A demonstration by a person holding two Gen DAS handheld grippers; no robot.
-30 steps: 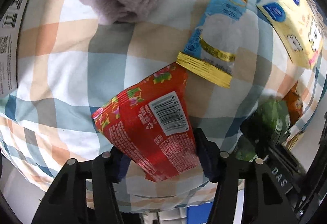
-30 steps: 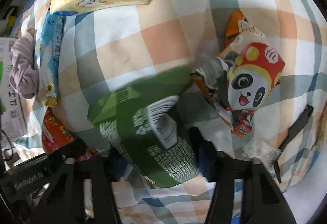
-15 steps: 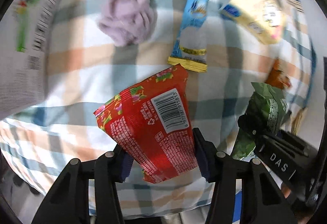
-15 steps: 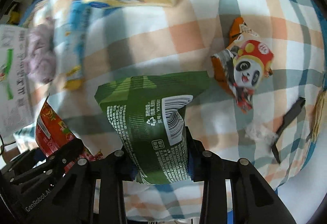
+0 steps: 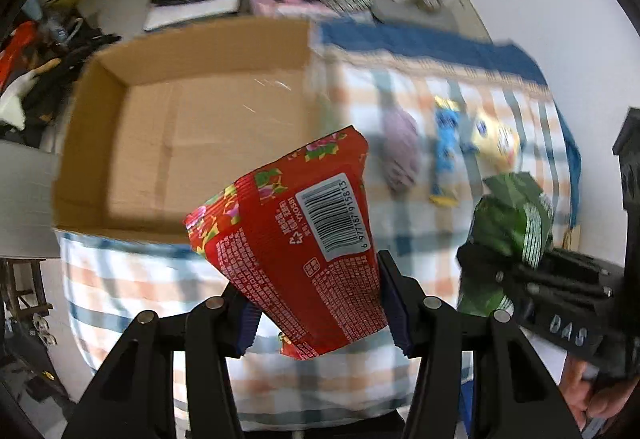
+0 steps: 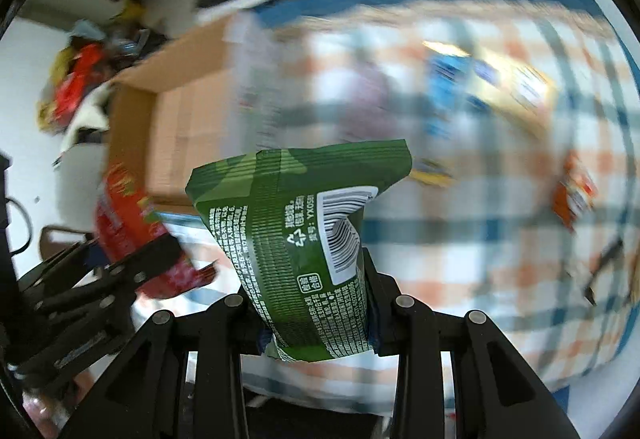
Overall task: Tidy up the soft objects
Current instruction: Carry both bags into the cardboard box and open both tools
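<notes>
Both packets have risen off the checked cloth (image 5: 400, 111) toward the cardboard box (image 5: 192, 119). Left gripper (image 5: 316, 309) clenches the red packet (image 5: 296, 239); right gripper (image 6: 314, 313) clenches the green packet (image 6: 304, 239).

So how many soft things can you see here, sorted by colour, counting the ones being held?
Red: 1, the red packet in the left tool
Green: 1, the green packet in the right tool
Blue: 1, the blue packet
Yellow: 1, the yellow pack
Purple: 1, the purple cloth
Orange: 1, the orange packet
Total: 6
</notes>
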